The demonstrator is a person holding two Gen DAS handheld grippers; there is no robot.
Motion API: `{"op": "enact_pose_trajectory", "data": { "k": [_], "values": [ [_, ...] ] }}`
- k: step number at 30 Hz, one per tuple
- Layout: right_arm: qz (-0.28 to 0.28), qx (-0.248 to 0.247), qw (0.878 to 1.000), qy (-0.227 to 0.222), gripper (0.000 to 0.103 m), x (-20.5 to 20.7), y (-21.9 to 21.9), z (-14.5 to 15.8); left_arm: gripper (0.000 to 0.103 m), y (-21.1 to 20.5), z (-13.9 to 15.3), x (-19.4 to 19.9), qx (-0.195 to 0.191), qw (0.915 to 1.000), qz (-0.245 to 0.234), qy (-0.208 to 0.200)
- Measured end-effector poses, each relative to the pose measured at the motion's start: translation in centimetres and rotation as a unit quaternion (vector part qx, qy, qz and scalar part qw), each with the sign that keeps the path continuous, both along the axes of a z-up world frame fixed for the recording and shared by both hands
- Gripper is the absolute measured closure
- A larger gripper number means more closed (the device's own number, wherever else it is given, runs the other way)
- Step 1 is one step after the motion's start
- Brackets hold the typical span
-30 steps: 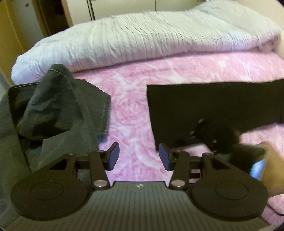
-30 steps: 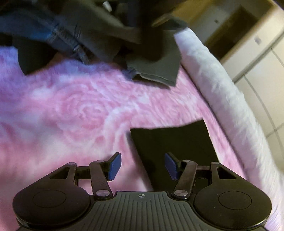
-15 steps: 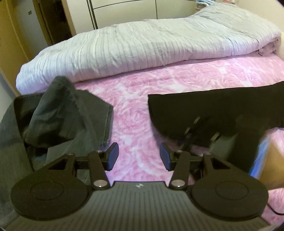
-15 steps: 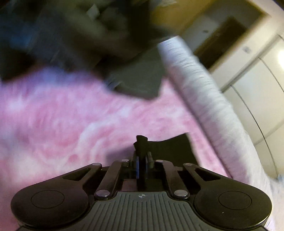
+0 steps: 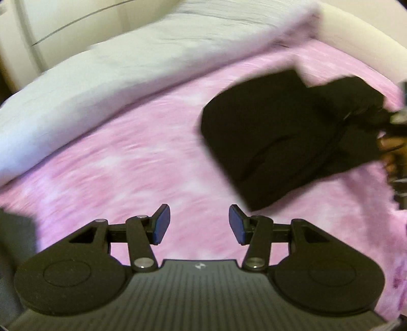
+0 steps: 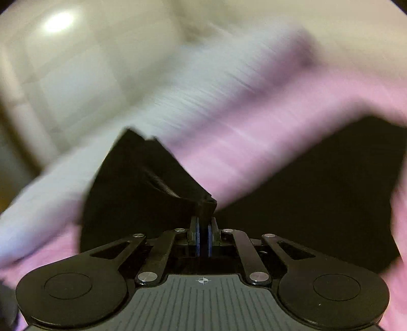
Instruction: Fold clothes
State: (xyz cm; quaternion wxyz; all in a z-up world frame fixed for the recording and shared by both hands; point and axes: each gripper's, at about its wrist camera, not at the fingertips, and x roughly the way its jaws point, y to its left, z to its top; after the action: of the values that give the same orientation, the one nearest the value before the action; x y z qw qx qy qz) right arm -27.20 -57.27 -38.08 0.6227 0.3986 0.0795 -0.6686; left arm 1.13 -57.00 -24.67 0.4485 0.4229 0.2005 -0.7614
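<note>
A black garment (image 5: 267, 127) lies on the pink blanket (image 5: 127, 165) to the right in the left wrist view, one end doubled over the rest. My left gripper (image 5: 199, 224) hovers open above bare blanket, just short of the garment's near corner, with nothing between its blue pads. In the right wrist view my right gripper (image 6: 203, 229) is shut on an edge of the black garment (image 6: 142, 193), which hangs lifted to the left of the fingers. A hand (image 5: 391, 150) shows at the far right edge. Both views are motion-blurred.
A rolled white duvet (image 5: 101, 71) runs along the far side of the bed. Pale cupboard doors (image 5: 63, 20) stand behind it. A bit of grey clothing (image 5: 12, 242) shows at the left edge. The bed's pale edge (image 5: 368, 38) curves at upper right.
My right gripper closed on the black garment's edge and swept it across, doubling the cloth over. My left gripper moved right, staying open; the grey clothes pile slid almost out of view.
</note>
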Motion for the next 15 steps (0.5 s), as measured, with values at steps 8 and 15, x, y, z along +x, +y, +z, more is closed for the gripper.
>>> {"op": "enact_pose_trajectory", "data": {
  "k": [8,15],
  "values": [
    [0.002,0.071,0.994,-0.083,0.099,-5.9,-1.4,-4.8,0.057,-0.1,-3.7,-9.4,0.032,0.9949,-0.093,-0.018],
    [0.017,0.033,0.997,-0.066,0.099,-7.5,-1.4,-2.6,0.057,-1.9,-4.4,-10.9,0.034,0.9916,-0.117,-0.044]
  ]
}}
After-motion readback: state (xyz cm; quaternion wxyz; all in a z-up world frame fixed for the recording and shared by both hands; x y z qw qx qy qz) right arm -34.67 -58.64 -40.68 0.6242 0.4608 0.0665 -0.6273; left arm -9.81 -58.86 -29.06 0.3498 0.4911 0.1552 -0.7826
